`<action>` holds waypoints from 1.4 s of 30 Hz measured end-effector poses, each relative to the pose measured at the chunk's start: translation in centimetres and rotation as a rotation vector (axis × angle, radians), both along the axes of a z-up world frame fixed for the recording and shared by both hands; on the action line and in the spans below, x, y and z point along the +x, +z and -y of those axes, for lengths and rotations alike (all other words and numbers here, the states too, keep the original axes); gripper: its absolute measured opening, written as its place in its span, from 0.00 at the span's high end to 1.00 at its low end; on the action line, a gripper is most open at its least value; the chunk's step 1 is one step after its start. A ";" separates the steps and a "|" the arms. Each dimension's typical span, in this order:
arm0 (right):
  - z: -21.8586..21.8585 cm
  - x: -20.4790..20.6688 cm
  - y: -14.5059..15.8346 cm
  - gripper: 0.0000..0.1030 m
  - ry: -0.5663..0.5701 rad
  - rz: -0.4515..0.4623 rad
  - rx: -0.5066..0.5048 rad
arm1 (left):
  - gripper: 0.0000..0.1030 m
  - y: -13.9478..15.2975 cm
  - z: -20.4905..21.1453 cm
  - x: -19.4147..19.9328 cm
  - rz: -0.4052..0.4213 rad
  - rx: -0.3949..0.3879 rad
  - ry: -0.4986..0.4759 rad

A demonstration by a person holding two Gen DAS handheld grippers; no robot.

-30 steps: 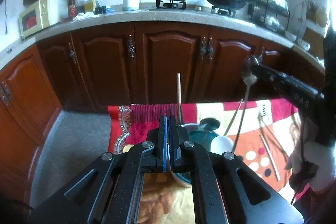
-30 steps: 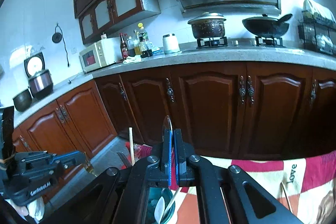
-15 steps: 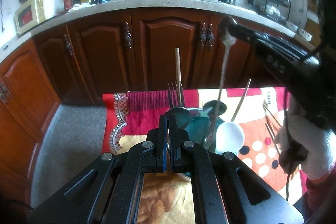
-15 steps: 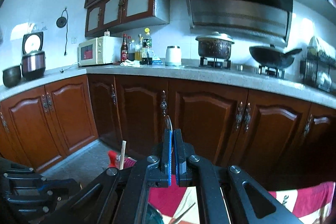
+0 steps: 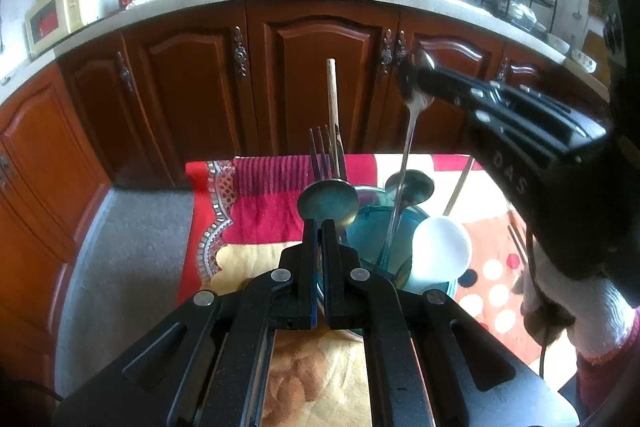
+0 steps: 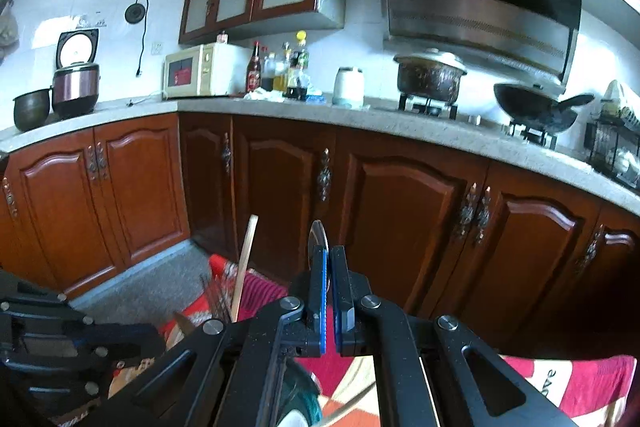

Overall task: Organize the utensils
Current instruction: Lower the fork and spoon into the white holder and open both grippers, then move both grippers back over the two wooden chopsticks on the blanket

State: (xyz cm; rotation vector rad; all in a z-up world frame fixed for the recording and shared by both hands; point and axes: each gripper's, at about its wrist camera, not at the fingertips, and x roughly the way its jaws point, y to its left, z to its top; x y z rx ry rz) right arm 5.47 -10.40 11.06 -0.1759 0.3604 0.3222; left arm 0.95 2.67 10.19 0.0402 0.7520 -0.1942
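Slim steel spoon (image 5: 414, 95), teal holder (image 5: 370, 227)

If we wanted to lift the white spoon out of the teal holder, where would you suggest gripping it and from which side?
I would grip the white spoon by its bowl, from above. The bowl sticks up over the rim of the teal holder at the near right, while its handle is buried inside. The steel spoon in the right gripper stands close on its left, so come in from the right.

Along the grey worktop (image 6: 280, 111): rice cooker (image 6: 76, 89) near the left end, cream microwave (image 6: 200, 69) at the corner, bottles (image 6: 280, 71) beside it, white canister (image 6: 350, 87), lidded pot (image 6: 430, 75) and black wok (image 6: 536, 109) on burners, dish rack (image 6: 616, 147) at the right edge.
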 end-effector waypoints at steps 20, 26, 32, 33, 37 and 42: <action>3.0 0.2 -2.7 0.87 0.094 -0.256 0.141 | 0.91 -0.8 0.2 -0.2 -0.044 -0.033 0.026; 4.1 -1.0 -1.7 0.84 0.094 -0.247 0.172 | 0.67 -0.2 0.2 -0.9 -0.035 -0.049 0.021; 4.8 -2.6 -1.2 0.82 0.086 -0.232 0.173 | 0.67 0.5 0.5 -1.7 -0.022 -0.044 0.026; 4.9 -2.8 -1.1 0.80 0.082 -0.234 0.172 | 0.67 0.6 0.6 -1.9 -0.019 -0.043 0.028; 5.8 -4.1 -1.2 0.76 0.068 -0.241 0.175 | 0.67 1.3 1.1 -2.6 -0.004 -0.042 0.030; 7.0 -5.8 -1.2 0.75 0.043 -0.247 0.156 | 0.64 2.2 2.7 -4.1 0.023 -0.033 0.024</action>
